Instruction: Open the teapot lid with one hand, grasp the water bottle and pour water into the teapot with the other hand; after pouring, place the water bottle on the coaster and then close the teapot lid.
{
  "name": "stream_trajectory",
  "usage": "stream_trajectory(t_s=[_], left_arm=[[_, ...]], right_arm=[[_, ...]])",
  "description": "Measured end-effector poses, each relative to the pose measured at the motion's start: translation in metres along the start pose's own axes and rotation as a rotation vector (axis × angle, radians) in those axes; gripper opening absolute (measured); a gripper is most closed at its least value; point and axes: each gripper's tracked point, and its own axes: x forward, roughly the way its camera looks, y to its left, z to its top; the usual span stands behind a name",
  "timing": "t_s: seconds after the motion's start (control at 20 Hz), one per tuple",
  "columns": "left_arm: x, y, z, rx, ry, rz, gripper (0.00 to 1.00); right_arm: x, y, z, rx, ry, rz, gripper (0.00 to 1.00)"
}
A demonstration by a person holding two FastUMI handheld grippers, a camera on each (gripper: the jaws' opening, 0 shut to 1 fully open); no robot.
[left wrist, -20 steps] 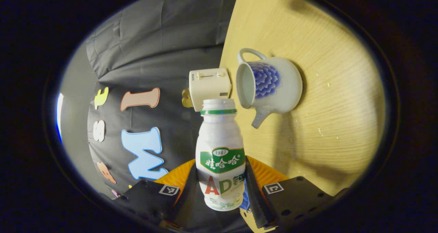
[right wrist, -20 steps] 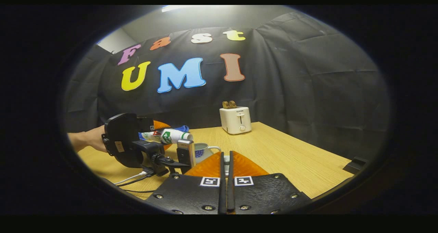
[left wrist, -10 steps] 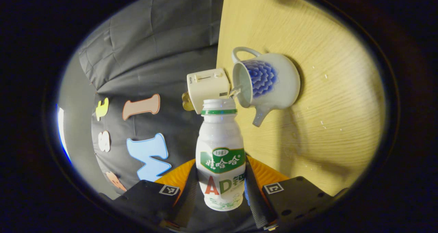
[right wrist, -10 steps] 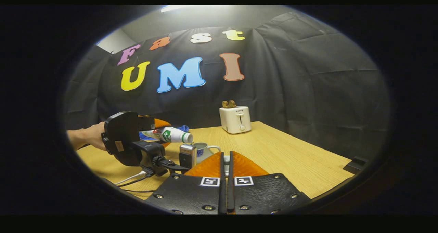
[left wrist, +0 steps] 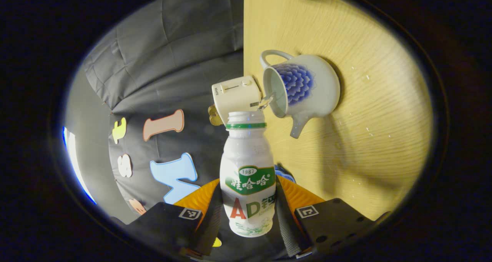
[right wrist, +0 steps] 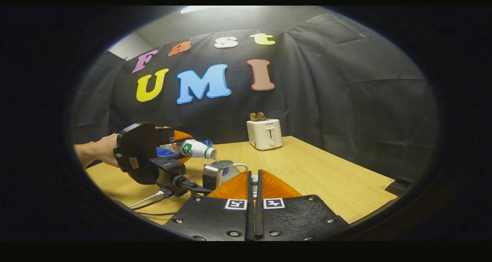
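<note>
My left gripper [left wrist: 248, 181] is shut on a white water bottle [left wrist: 246, 146] with a green neck ring and no cap. The bottle lies tipped on its side, mouth at the rim of the white teapot [left wrist: 307, 89] with blue flower pattern. A thin stream of water [left wrist: 268, 100] runs from mouth into the lidless pot. In the right gripper view the bottle [right wrist: 192, 148] hangs over the teapot [right wrist: 226, 167], held by the left gripper [right wrist: 173, 142] and a hand [right wrist: 100, 154]. My right gripper [right wrist: 253, 173] is shut, a small pale piece of the lid showing at its tips.
A cream toaster [right wrist: 264, 134] with toast stands at the back of the wooden table [right wrist: 326, 177]. A blue thing [left wrist: 285, 172] lies on the table under the left gripper. Cables [right wrist: 150, 198] trail from that gripper. A dark block [right wrist: 399, 185] sits at the table's right edge.
The bottle has tipped further and moved to the teapot's rim, and water now flows into the pot. The right gripper has held still.
</note>
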Motion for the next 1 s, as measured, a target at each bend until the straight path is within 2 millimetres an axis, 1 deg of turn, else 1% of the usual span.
stream_trajectory(t_s=[0.15, 0.25, 0.5, 0.6, 0.7, 0.8, 0.95, 1.0], left_arm=[[-0.001, 0.005, 0.0, 0.044, 0.005, 0.024, 0.8], [-0.001, 0.005, 0.002, 0.053, 0.002, 0.025, 0.7], [-0.001, 0.008, 0.002, 0.085, 0.009, 0.033, 0.8], [-0.001, 0.01, 0.002, 0.102, 0.01, 0.04, 0.8], [-0.001, 0.013, 0.005, 0.115, 0.004, 0.051, 0.75], [-0.001, 0.015, 0.007, 0.129, -0.001, 0.052, 0.8], [0.0, 0.021, 0.01, 0.156, -0.011, 0.064, 0.79], [-0.001, 0.022, 0.012, 0.165, -0.011, 0.066, 0.77]], right_arm=[[0.002, 0.001, -0.002, 0.002, 0.007, 0.005, 0.01], [0.001, 0.002, -0.002, 0.002, 0.008, 0.007, 0.01], [0.001, 0.001, -0.001, 0.004, 0.002, 0.004, 0.01], [0.001, 0.0, 0.0, 0.006, 0.002, 0.005, 0.01], [0.002, 0.001, -0.001, 0.006, 0.002, 0.006, 0.01], [0.001, 0.002, -0.001, 0.007, 0.005, 0.013, 0.01], [0.001, 0.002, 0.002, 0.008, -0.004, 0.017, 0.01], [0.001, 0.002, 0.002, 0.009, -0.004, 0.016, 0.01]])
